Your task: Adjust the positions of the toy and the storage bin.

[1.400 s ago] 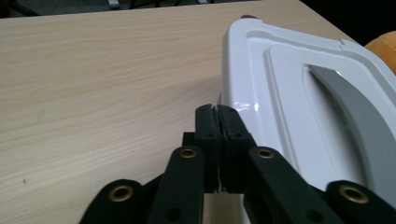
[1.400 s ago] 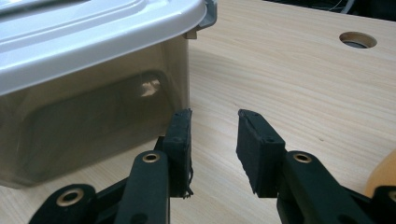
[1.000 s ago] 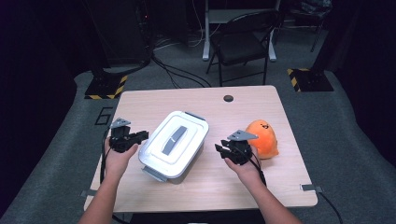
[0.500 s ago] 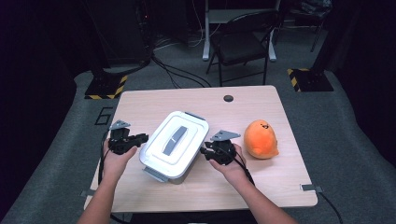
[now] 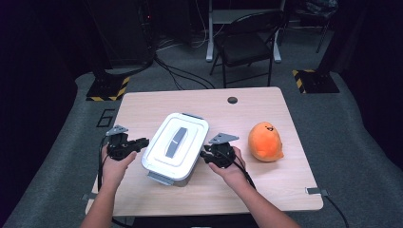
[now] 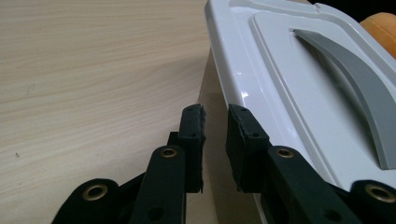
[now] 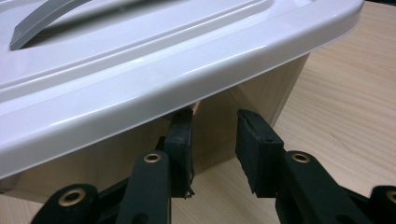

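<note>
Dark carpet and a folding chair (image 5: 244, 45) lie beyond the pale wooden desk (image 5: 157, 102), on which a white box (image 5: 177, 146) sits near the middle with its lid on; everything else is placed from that box.

The left tongs (image 5: 141, 141) are just beside the box's left edge, the right tongs (image 5: 205, 155) just beside its right edge. In the left gripper view the left tongs (image 6: 215, 130) stand slightly apart with nothing between the pads, level with the lid's rim. In the right gripper view the right tongs (image 7: 212, 140) are a little wider, have just been closing slightly, and reach under the overhanging lid with only air between them.

I judge the step to be taking hold of the box from both sides. To do it well, both tongs should close on the rim at matching height (the glossy plastic looks slippery, so a shallow bite may slide off).

The lid is smooth, hard, rounded at the corners, with a grey arched handle (image 5: 177, 140) on top and a grey clip (image 5: 159, 178) at the near end. Right of the box, well apart, sits a soft orange plush toy (image 5: 265, 141), egg-shaped.
</note>
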